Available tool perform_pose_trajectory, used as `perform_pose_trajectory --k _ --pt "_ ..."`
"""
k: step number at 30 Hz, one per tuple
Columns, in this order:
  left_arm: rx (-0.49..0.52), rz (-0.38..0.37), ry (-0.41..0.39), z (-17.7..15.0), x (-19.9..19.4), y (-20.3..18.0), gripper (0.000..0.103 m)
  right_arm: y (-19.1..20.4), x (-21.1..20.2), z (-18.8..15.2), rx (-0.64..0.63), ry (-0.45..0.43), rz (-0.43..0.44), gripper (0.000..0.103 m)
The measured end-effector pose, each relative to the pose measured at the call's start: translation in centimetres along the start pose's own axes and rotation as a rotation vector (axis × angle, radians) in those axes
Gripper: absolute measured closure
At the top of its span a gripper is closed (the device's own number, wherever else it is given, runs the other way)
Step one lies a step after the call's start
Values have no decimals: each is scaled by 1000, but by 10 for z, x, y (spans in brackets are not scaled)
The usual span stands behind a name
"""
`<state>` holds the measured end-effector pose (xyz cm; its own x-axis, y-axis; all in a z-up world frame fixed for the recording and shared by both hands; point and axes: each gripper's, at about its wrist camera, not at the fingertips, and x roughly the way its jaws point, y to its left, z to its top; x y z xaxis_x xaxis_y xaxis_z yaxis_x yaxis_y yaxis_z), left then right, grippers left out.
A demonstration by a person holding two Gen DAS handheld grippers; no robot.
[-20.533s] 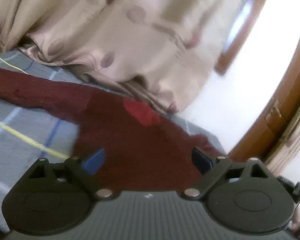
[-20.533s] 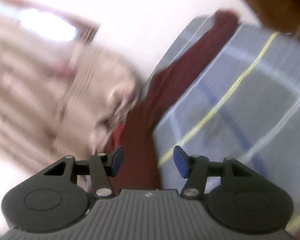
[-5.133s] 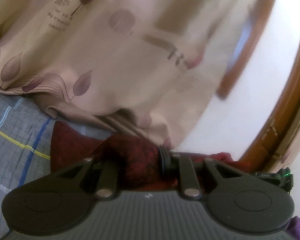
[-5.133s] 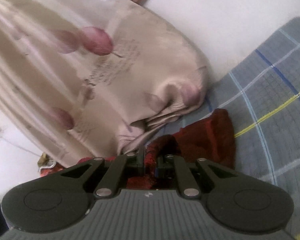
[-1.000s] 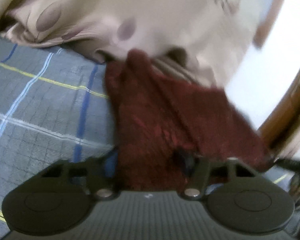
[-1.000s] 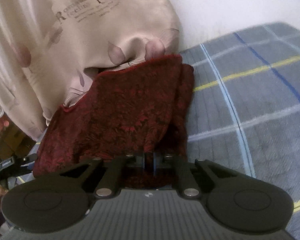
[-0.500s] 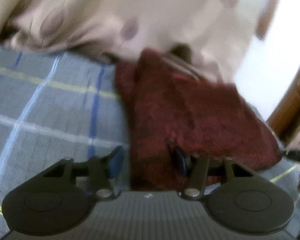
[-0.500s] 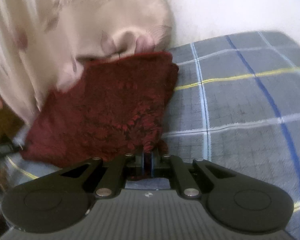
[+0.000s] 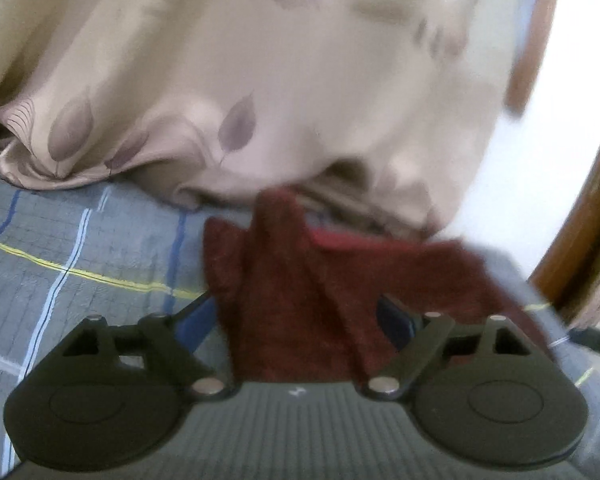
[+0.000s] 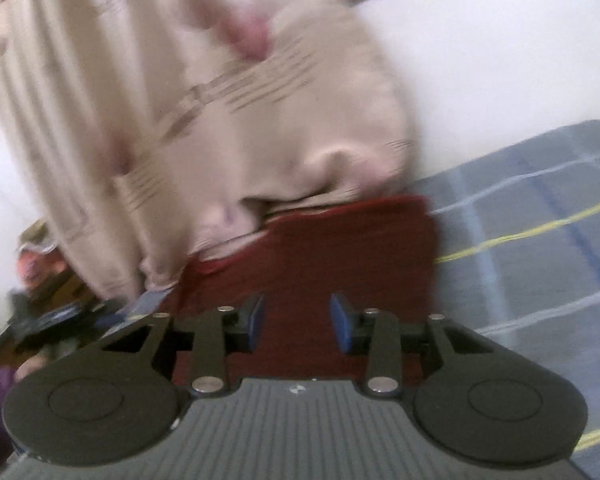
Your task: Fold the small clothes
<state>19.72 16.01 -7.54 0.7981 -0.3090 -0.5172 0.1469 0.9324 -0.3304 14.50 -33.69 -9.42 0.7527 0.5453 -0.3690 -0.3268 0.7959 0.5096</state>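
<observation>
The work surface is a bed covered by a grey sheet [image 9: 80, 248] with a plaid of blue, white and yellow lines. A beige curtain [image 9: 228, 80] with leaf print hangs behind it, and its hem bunches on the sheet along the far edge. A white wall [image 10: 500, 60] stands behind the curtain, and a brown wood frame [image 9: 580, 216] curves down the right side of the left wrist view. In the right wrist view, dark clutter [image 10: 48, 312] sits low at the left beyond the bed edge; it is too blurred to identify. Open sheet extends to the left of the garment in the left wrist view and to the right of it in the right wrist view. The far side is closed off by the curtain, whose hem touches the garment's far edge. The garment [image 9: 308, 288] is a dark red folded cloth lying on the sheet against the curtain hem, with a raised ridge running from its far peak toward the camera. The left gripper [image 9: 302, 324] has its jaws spread wide, one on each side of the near part of the garment, and holds nothing. The right gripper [image 10: 298, 322] is partly open above the garment [image 10: 340, 248], its blue pads [image 10: 342, 328] apart and gripping nothing. Both views are motion-blurred.
</observation>
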Motion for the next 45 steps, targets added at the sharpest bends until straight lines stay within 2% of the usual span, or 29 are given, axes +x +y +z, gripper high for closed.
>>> perform_pose_trajectory --k 3,5,7,9,11,14,16,17,19,20,21,22,24,27,28,29,30,32,36,38,40,43,44,45 --pt "-21 -9 3 5 20 7 18 25 25 0 -61 27 35 59" --pt "-30 -9 14 9 31 9 32 36 42 2 -111 39 19 59" --pt "-51 38 85 6 41 11 67 36 60 7 -104 42 9 56" --pt "-117 39 103 -4 36 18 72 28 78 12 -84 54 -10 52" --pt "-160 29 105 -14 21 23 72 18 94 13 -71 64 -60 50" --pt "-222 2 120 -34 -7 29 72 -2 97 9 -12 84 -73 50" --pt "-222 1 126 -45 -22 31 72 -10 88 4 18 79 -62 48" --pt "-213 -5 104 -48 -28 31 72 -11 83 2 24 74 -47 42" --pt "-180 -6 58 -41 -34 27 73 -15 73 -2 34 63 -31 38" --pt "-164 -32 50 -36 -32 26 72 -16 69 -3 38 58 -28 38" --pt "-148 -43 53 -30 -28 25 62 -17 66 -3 40 58 -29 38" --pt "-122 -34 49 -25 -24 21 40 -17 62 -4 40 55 -33 37" --pt "-43 -34 37 -19 -15 14 17 -16 56 -3 51 45 -33 36" --pt "3 -116 113 -18 6 11 18 -13 51 -4 59 44 -27 34" --pt "14 -116 123 -20 9 10 26 -12 50 -4 52 44 -29 34" --pt "20 -108 135 -23 11 8 43 -11 47 -5 44 46 -33 34" --pt "11 -88 152 -25 12 9 70 -10 44 -6 39 48 -36 34" --pt "-38 -82 126 -29 2 11 87 -10 38 -7 28 47 -44 34" --pt "-153 -82 106 -36 -25 6 87 -19 27 -7 23 47 -86 30" --pt "-215 -70 105 -46 -35 10 87 -32 26 -7 52 58 -116 30" --pt "-286 -54 108 -58 -40 17 87 -43 24 -9 105 54 -108 30" --pt "-284 -89 80 -59 -30 24 84 -49 23 -12 127 56 -91 30" --pt "-255 -88 68 -55 -25 23 82 -48 24 -13 123 58 -95 30" --pt "-205 -64 58 -50 -22 20 72 -48 27 -13 118 66 -102 30"
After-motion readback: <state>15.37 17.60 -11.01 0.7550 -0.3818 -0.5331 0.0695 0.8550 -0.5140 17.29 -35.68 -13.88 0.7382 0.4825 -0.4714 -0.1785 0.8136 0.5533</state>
